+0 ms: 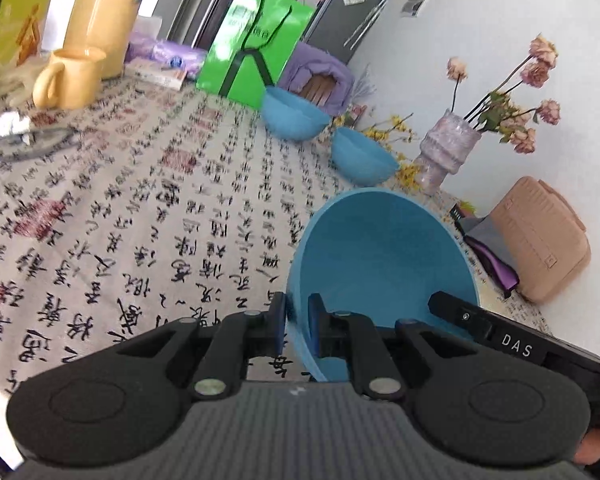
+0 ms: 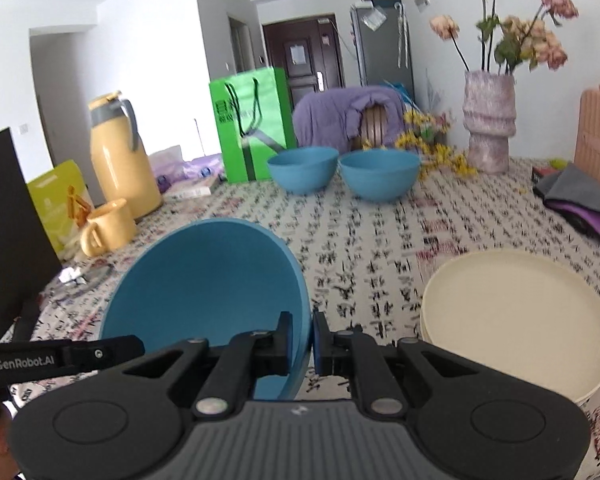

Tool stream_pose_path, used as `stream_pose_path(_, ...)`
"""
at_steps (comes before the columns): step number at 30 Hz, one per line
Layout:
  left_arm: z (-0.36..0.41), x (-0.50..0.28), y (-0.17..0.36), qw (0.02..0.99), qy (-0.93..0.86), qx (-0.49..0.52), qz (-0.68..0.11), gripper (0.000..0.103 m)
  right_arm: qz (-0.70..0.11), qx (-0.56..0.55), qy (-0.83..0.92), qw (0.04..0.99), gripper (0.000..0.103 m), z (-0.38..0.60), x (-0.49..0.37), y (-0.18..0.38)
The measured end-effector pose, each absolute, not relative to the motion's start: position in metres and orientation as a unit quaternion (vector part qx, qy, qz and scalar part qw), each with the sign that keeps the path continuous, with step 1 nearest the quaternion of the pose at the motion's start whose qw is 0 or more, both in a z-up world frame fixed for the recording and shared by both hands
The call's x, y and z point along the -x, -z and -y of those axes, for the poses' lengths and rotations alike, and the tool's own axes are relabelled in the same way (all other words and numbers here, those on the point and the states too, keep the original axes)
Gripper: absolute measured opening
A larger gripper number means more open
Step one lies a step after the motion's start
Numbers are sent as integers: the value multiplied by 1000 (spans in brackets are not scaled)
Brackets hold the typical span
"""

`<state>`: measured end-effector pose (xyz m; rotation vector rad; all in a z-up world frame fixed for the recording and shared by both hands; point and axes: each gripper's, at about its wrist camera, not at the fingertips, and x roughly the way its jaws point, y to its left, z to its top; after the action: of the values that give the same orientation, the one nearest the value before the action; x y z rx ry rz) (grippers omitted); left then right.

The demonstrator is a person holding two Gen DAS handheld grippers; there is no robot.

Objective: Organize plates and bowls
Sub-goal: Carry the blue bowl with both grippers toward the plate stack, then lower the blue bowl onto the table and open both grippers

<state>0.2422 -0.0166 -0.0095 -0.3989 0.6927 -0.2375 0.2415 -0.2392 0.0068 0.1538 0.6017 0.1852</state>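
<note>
Both grippers pinch the same blue bowl by opposite rims and hold it tilted above the table. My left gripper (image 1: 297, 325) is shut on the left rim of the held blue bowl (image 1: 384, 256). My right gripper (image 2: 302, 338) is shut on the bowl's right rim (image 2: 208, 280). Two more blue bowls (image 2: 303, 169) (image 2: 379, 174) stand side by side at the far end of the table; the left wrist view also shows them (image 1: 294, 114) (image 1: 362, 156). A stack of cream plates (image 2: 516, 320) lies at the near right.
A yellow thermos (image 2: 122, 156) and yellow mug (image 2: 108, 226) stand at the left. A green bag (image 2: 252, 124), a vase of flowers (image 2: 488, 120), a pink case (image 1: 540, 240) and folded cloths (image 2: 580, 200) line the far and right sides. The table has a calligraphy-print cloth (image 1: 140, 208).
</note>
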Motion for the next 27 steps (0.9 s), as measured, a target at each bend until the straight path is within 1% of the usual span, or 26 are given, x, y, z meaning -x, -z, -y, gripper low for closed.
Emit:
stream_pose_path(3, 19, -255, 17, 910, 116, 191, -348, 11, -308, -81, -85, 944, 11, 241, -254, 3)
stream_pose_path(8, 22, -274, 22, 907, 122, 188, -357, 13, -326, -94, -84, 937, 15, 245, -275, 12)
stream_pose_path(10, 22, -281, 25, 902, 126, 193, -366, 15, -332, -102, -87, 934, 20, 247, -281, 15)
stream_pose_path(15, 23, -287, 28, 901, 130, 195, -364, 20, -335, -111, -93, 931, 20, 250, -289, 21)
stream_pose_path(17, 23, -289, 28, 901, 133, 195, -363, 21, -337, -113, -96, 930, 22, 251, -293, 22)
stream_pose_path(18, 24, -290, 27, 902, 133, 193, -362, 27, -336, -112, -98, 930, 25, 251, -294, 22)
stream_pose_path(19, 24, -290, 26, 904, 131, 191, -360, 38, -334, -111, -102, 930, 32, 251, -293, 21)
stream_pose_path(20, 24, -289, 25, 907, 127, 186, -356, 45, -331, -111, -104, 931, 36, 252, -293, 19)
stream_pose_path(21, 25, -288, 23, 911, 122, 179, -352, 52, -327, -112, -105, 933, 42, 252, -292, 18)
stream_pose_path(22, 25, -286, 22, 915, 120, 170, -346, 54, -322, -111, -105, 934, 48, 253, -290, 16)
stream_pose_path(23, 26, -284, 19, 919, 120, 161, -339, 56, -315, -109, -105, 937, 51, 254, -288, 14)
stream_pose_path(24, 26, -281, 17, 924, 120, 151, -331, 63, -307, -107, -106, 940, 55, 255, -285, 12)
stream_pose_path(25, 26, -277, 15, 929, 120, 142, -322, 74, -299, -104, -107, 943, 59, 256, -282, 10)
stream_pose_path(26, 26, -272, 11, 935, 121, 131, -308, 79, -291, -99, -110, 945, 62, 258, -278, 8)
stream_pose_path(27, 26, -265, 7, 943, 123, 116, -287, 83, -283, -93, -117, 947, 67, 259, -274, 6)
